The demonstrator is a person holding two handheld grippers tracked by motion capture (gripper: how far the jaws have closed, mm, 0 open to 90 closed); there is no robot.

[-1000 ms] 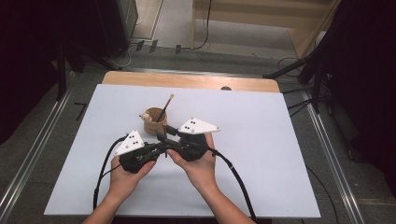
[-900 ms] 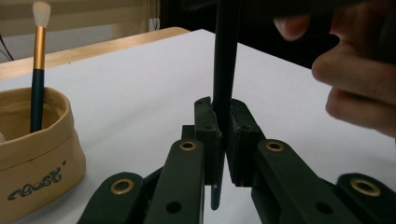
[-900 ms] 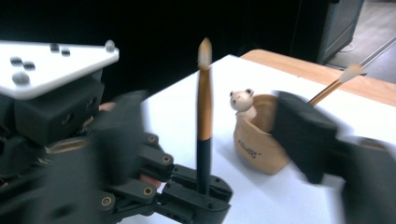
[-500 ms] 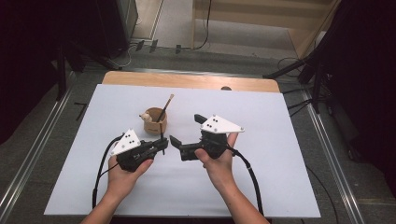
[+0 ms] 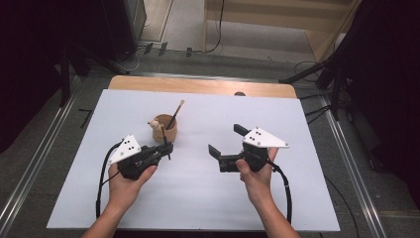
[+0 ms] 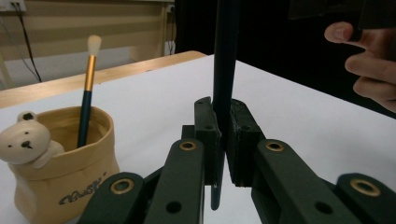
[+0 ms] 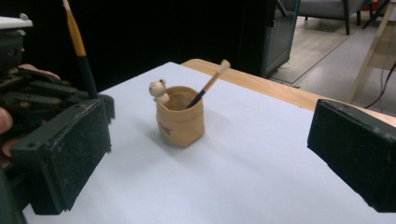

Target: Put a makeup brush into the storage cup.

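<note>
Holding a brush (image 6: 223, 70) upright, ready for the bear pot (image 5: 165, 128).
My left tongs (image 5: 166, 147) pinch its dark handle; right tongs (image 5: 225, 141), spread empty, have just opened.

Right gripper (image 7: 210, 158), jaws spread wide at the frame's lower corners, faces a tan bear pot (image 7: 180, 122) holding a brush (image 7: 211, 83) at centre; left gripper (image 7: 100, 100) clamps a dark-handled brush (image 7: 80, 51) at upper left.

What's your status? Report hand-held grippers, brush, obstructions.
Left hand-held gripper shut on dark brush, held upright beside bear cup. Right hand-held gripper open, empty, jaws just opened. Second brush in cup. Nothing in the way.
</note>
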